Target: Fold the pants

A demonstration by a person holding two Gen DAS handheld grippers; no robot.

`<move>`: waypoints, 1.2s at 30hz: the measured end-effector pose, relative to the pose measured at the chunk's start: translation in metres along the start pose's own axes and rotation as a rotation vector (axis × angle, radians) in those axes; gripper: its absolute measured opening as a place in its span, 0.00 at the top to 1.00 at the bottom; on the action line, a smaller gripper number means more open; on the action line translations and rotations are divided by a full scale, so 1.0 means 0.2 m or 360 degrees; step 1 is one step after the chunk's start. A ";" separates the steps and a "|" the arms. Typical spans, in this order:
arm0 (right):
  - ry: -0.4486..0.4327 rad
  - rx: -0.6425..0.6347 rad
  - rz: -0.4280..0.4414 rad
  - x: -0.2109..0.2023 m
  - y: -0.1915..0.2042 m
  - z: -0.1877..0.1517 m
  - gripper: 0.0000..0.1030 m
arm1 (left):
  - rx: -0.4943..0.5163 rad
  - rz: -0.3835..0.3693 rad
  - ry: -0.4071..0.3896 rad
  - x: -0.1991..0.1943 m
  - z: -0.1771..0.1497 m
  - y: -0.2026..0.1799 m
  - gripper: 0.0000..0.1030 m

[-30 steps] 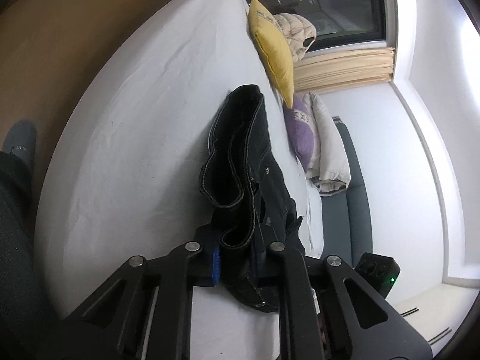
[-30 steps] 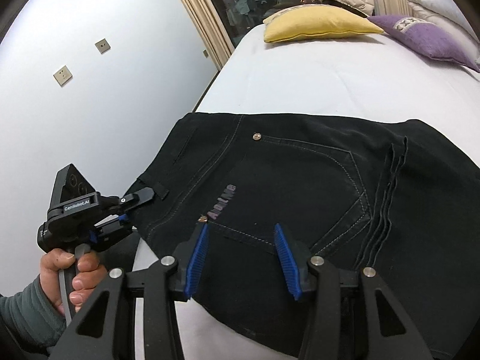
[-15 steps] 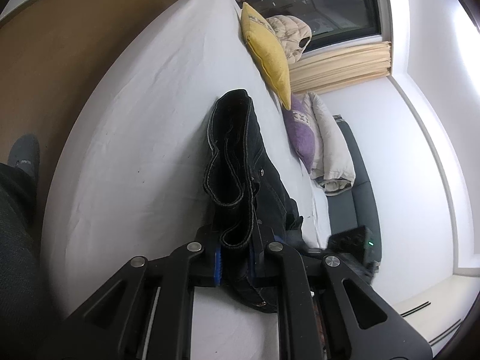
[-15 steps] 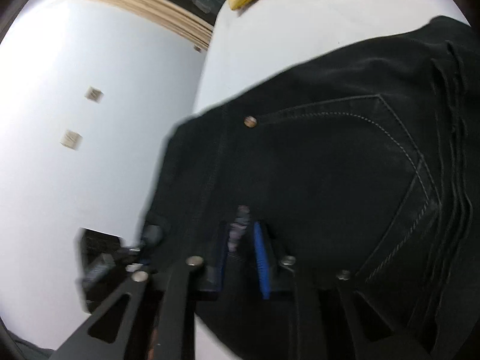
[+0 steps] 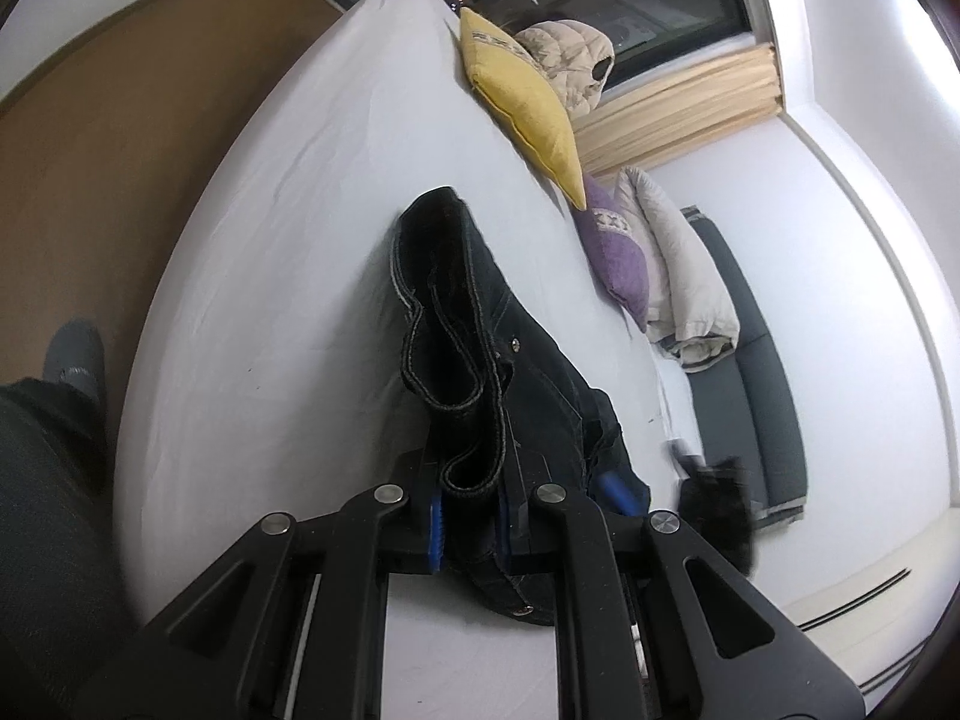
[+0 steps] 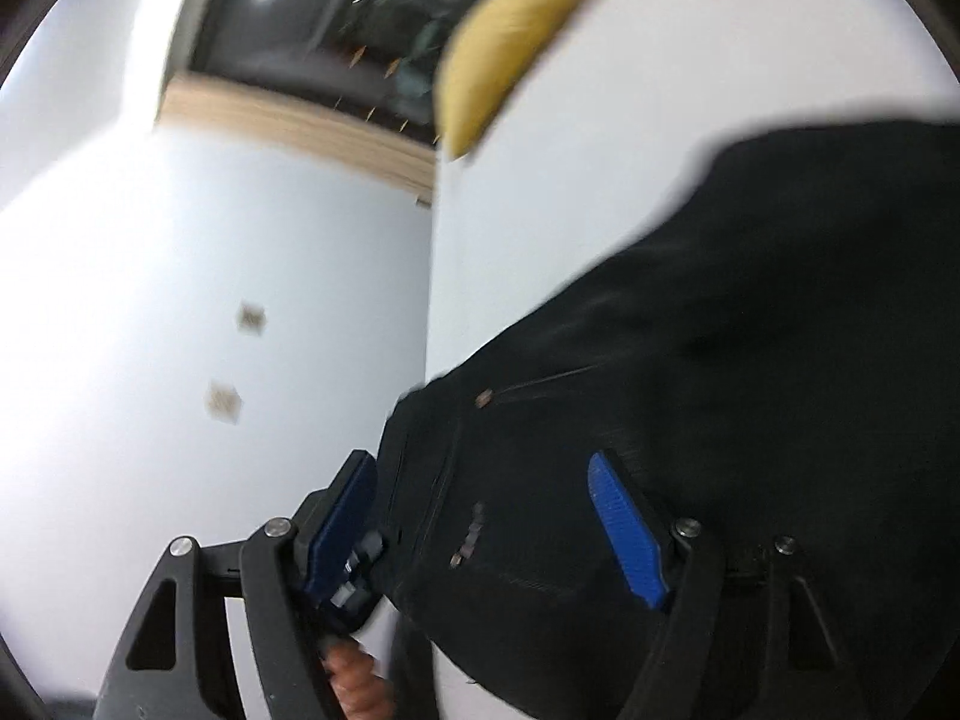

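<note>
Black pants [image 5: 480, 312] lie folded lengthwise on the white bed [image 5: 288, 252], and the near end is lifted. My left gripper [image 5: 471, 516] is shut on a bunched fold of their cloth. In the blurred right wrist view the pants [image 6: 750, 330] fill the right side. My right gripper [image 6: 486, 528] is over the waistband corner by a small rivet [image 6: 482, 399], its jaws opening wide. The cloth lies between the blue pads [image 6: 627, 534], which do not press on it. The left gripper's body [image 6: 351, 588] and a person's fingers [image 6: 354, 684] show behind its left finger.
A yellow pillow [image 5: 528, 114], a purple pillow [image 5: 618, 252] and a pale rolled quilt [image 5: 684, 288] lie along the bed's far side. A grey sofa [image 5: 762, 372] stands beyond it, and brown floor [image 5: 90, 150] lies left. A person's leg and socked foot [image 5: 72, 354] are at the bed's near left.
The right gripper swung left and rolled, from over the back pocket to the waistband corner; its jaws narrowed, then spread wide. The left gripper rose a little, still gripping the cloth.
</note>
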State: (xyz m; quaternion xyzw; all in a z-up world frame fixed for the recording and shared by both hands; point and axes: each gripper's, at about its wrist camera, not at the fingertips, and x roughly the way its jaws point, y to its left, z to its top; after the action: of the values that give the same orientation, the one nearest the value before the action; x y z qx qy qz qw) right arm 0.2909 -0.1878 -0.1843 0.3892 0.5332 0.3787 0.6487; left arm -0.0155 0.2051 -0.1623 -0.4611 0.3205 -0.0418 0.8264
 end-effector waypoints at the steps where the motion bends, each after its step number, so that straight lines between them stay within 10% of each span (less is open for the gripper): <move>1: 0.0071 0.0037 -0.0063 0.04 -0.07 0.02 0.49 | 0.0026 0.0009 0.0000 0.00 0.00 -0.03 0.90; 2: 0.0115 0.0042 -0.0143 0.06 -0.12 0.03 0.88 | 0.0050 0.0016 -0.0001 0.00 0.01 -0.05 0.90; 3: 0.0157 0.0067 -0.0228 0.08 -0.17 0.04 1.00 | 0.0091 0.0025 -0.0001 -0.01 0.01 -0.08 0.90; 12: 0.0265 0.0011 -0.0135 0.09 -0.15 0.08 1.00 | 0.0652 -0.0013 0.0007 0.06 -0.01 -0.73 0.90; 13: 0.0234 0.0008 -0.0117 0.06 -0.14 0.08 0.91 | 0.0710 -0.0022 0.0021 0.08 -0.03 -0.80 0.90; 17: -0.0005 0.0002 0.0144 -0.16 -0.03 0.09 0.00 | 0.0938 -0.0071 0.0138 0.24 -0.18 -1.05 0.90; 25: -0.0112 -0.0207 0.0082 -0.58 0.18 0.21 0.00 | 0.1209 -0.0177 0.0486 0.66 -0.62 -1.34 0.90; 36: 0.0020 -0.0344 -0.0176 -0.62 0.06 0.22 0.00 | 0.1591 -0.0088 0.0693 0.92 -1.09 -1.53 0.90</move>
State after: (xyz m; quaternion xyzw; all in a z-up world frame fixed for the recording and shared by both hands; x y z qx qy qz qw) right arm 0.3162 -0.2991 -0.1178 0.2845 0.5139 0.4001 0.7035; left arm 0.0744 -0.1978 -0.0914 -0.0011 0.4131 -0.3053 0.8580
